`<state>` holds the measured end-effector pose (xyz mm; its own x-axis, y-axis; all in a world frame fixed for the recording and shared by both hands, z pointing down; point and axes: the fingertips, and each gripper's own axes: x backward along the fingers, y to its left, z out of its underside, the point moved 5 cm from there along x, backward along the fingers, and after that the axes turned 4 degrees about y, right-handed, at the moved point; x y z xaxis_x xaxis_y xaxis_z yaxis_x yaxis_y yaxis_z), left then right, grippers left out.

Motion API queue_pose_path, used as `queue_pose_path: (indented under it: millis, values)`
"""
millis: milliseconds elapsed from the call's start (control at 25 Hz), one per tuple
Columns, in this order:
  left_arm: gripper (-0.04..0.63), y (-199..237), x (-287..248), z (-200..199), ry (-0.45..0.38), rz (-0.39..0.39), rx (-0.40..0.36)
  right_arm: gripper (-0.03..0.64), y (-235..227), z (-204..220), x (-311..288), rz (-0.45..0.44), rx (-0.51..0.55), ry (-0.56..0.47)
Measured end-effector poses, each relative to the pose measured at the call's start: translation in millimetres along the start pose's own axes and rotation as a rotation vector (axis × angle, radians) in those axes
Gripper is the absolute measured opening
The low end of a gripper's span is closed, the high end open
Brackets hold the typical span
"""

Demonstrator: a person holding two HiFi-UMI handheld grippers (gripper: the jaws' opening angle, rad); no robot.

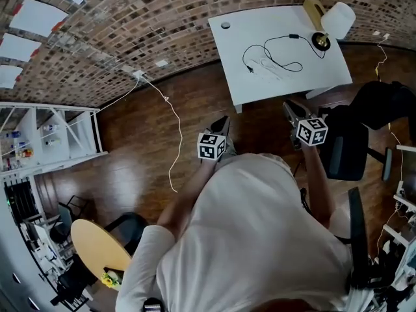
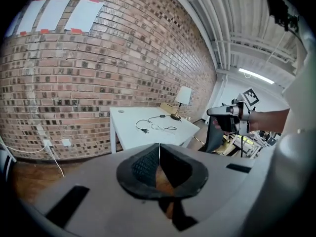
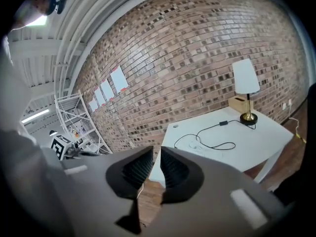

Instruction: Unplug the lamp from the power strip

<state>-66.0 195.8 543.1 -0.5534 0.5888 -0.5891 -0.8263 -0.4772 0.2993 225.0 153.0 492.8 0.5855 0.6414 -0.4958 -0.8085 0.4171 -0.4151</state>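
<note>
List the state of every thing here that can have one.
lamp, upright on the white table
lamp cord, slack and looped on the table; whether it is plugged in cannot be told
left gripper, shut, empty
right gripper, jaws slightly apart, empty

the desk [image 1: 247, 83] is plain white, and the lamp [image 1: 337, 19] on it has a white shade over a brass-gold base; its cord [image 1: 294, 36] is black. the brick wall [image 1: 130, 31] is mottled red-brown, tan and grey with pale mortar lines, and the sheets [image 1: 32, 15] on it are white with orange-red tape. the floor [image 1: 149, 174] is dark brown wood with a white cable [image 1: 179, 130] across it. the left gripper [image 2: 159, 152] and the right gripper [image 3: 157, 157] have pale grey bodies and black ribbed fingers [image 3: 139, 168]; each marker cube [image 1: 211, 145] shows black squares on white
</note>
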Motion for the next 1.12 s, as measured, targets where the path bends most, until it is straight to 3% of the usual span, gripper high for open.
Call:
queue_pose_path:
  millis: [200, 440, 600, 720, 880, 1120]
  values:
    - [0.005, -21.7, 6.2, 0.8, 0.009, -0.099, 0.008, 0.04, -26.2, 11.4, 36.3, -0.007, 0.004, 0.006]
    - [0.005, -36.4, 47.6, -17.1, -0.159, -0.149, 0.061, 0.049, -60.5, 4.9, 75.8, 0.0, 0.014, -0.05]
    - [0.003, -53.7, 83.0, -0.6, -0.188, -0.224, 0.073, 0.057, -67.9, 7.3, 94.1, 0.002, 0.023, -0.087]
    - [0.003, -67.0, 112.7, 27.8, -0.17, -0.282, 0.151, 0.057, -60.3, 19.6, 105.2, -0.027, 0.022, -0.091]
    - [0.003, -86.0, 139.2, 71.5, -0.126, -0.251, 0.344, 0.057, -49.6, 51.0, 105.9, -0.056, 0.045, -0.053]
    - [0.003, -106.9, 138.1, 104.3, -0.059, -0.186, 0.38, 0.096, -40.1, 103.6, 113.6, -0.054, -0.019, 0.002]
